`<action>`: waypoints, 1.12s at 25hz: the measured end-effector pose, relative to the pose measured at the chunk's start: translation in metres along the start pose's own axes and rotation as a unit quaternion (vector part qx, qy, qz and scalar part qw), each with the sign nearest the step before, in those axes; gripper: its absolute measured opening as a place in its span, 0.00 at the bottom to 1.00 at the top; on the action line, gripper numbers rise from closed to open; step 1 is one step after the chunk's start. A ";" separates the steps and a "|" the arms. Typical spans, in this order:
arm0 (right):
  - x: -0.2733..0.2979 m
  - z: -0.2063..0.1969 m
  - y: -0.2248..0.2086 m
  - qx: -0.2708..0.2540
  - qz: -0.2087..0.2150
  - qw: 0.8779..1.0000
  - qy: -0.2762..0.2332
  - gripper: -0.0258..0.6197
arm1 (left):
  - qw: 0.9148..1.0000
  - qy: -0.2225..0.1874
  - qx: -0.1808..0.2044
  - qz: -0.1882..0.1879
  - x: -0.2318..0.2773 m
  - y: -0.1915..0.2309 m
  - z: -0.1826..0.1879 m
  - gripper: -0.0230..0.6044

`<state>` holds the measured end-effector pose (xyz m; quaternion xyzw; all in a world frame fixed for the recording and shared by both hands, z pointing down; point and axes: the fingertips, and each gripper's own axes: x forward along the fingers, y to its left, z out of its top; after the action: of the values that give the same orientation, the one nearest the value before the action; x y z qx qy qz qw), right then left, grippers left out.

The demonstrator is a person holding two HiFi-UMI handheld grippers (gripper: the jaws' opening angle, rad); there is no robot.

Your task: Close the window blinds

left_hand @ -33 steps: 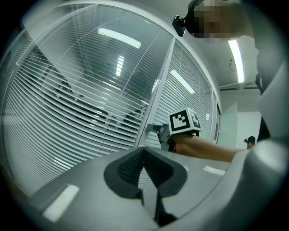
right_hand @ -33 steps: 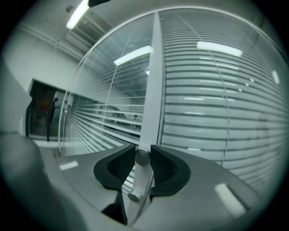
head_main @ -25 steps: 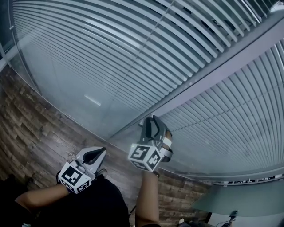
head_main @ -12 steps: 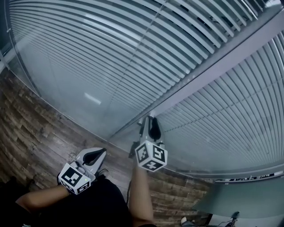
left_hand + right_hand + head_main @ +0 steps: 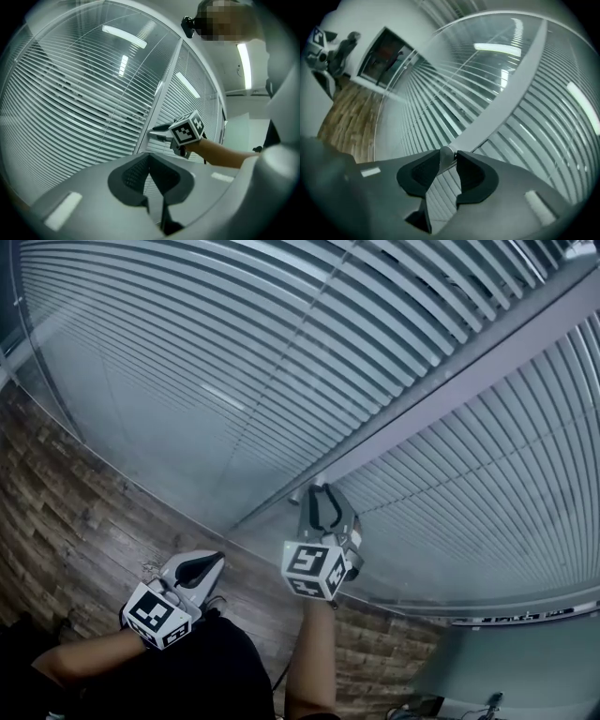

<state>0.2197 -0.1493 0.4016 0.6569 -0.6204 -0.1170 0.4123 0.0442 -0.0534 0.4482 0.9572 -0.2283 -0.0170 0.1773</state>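
Note:
Grey slatted blinds point(image 5: 234, 352) hang behind glass on both sides of a pale upright frame post point(image 5: 441, 399). A small silver knob point(image 5: 446, 153) sticks out from that post. My right gripper point(image 5: 323, 495) reaches up to the post; its jaws are closing and the pads press on the knob from both sides. The left gripper view shows the right gripper point(image 5: 157, 134) at the post from the side. My left gripper point(image 5: 214, 559) hangs low and to the left, well away from the glass, shut and with nothing in it.
Dark wood-plank floor point(image 5: 66, 521) runs along the foot of the glass wall. A grey ledge or tabletop point(image 5: 525, 662) shows at the lower right. The person's bare forearms and dark clothing fill the bottom of the head view.
The right gripper has twisted at the post: its marker cube rolled one way, then back, with the jaws staying at the knob. The left gripper has not moved.

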 end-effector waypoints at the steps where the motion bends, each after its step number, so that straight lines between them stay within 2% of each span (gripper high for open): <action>1: -0.001 0.001 0.001 -0.040 0.003 0.999 0.014 0.22 | 1.000 0.000 0.001 -0.002 0.000 -0.002 0.000 0.04; 3: -0.003 0.003 0.002 -0.105 0.000 0.994 0.034 0.22 | 1.000 -0.001 0.002 -0.005 0.000 -0.006 0.002 0.04; 5: 0.001 0.003 0.002 -0.124 -0.011 0.992 0.035 0.22 | 1.000 0.000 0.001 -0.006 0.004 -0.006 0.002 0.04; 7: 0.005 -0.001 0.002 -0.071 -0.018 0.997 0.019 0.23 | 1.000 0.000 0.001 -0.005 0.007 -0.003 0.000 0.04; 9: 0.005 -0.005 0.001 0.057 -0.015 0.998 -0.011 0.22 | 1.000 -0.001 0.003 -0.001 0.007 0.000 -0.002 0.04; 10: 0.004 -0.006 -0.001 0.133 -0.011 0.991 -0.033 0.22 | 1.000 0.000 0.004 0.001 0.006 0.002 -0.002 0.04; 12: 0.000 -0.006 -0.006 0.265 -0.008 0.961 -0.074 0.22 | 1.000 0.000 0.010 0.005 0.002 0.005 -0.002 0.04; 14: -0.004 -0.007 -0.011 0.351 -0.011 0.931 -0.096 0.22 | 1.000 -0.001 0.013 0.007 -0.001 0.003 0.001 0.04; 19: -0.003 -0.005 -0.008 0.461 -0.013 0.879 -0.120 0.25 | 1.000 -0.001 0.017 0.012 -0.005 0.004 0.003 0.04; 22: -0.002 -0.008 -0.008 0.494 -0.027 0.860 -0.126 0.26 | 1.000 -0.003 0.025 0.011 -0.006 0.003 0.003 0.04; 24: -0.002 -0.008 -0.011 0.498 -0.039 0.857 -0.125 0.25 | 1.000 -0.003 0.027 0.012 -0.008 0.003 0.003 0.04; 25: -0.002 -0.007 -0.012 0.491 -0.045 0.861 -0.124 0.24 | 1.000 -0.003 0.026 0.013 -0.009 0.003 0.004 0.04; 26: -0.001 -0.006 -0.012 0.475 -0.050 0.870 -0.121 0.24 | 1.000 -0.003 0.026 0.014 -0.009 0.004 0.005 0.04; 28: 0.000 -0.004 -0.012 0.415 -0.057 0.901 -0.111 0.23 | 1.000 -0.005 0.024 0.015 -0.008 0.006 0.006 0.04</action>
<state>0.2310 -0.1492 0.3963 0.7854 -0.6160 0.0555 0.0234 0.0334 -0.0571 0.4442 0.9575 -0.2441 -0.0132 0.1532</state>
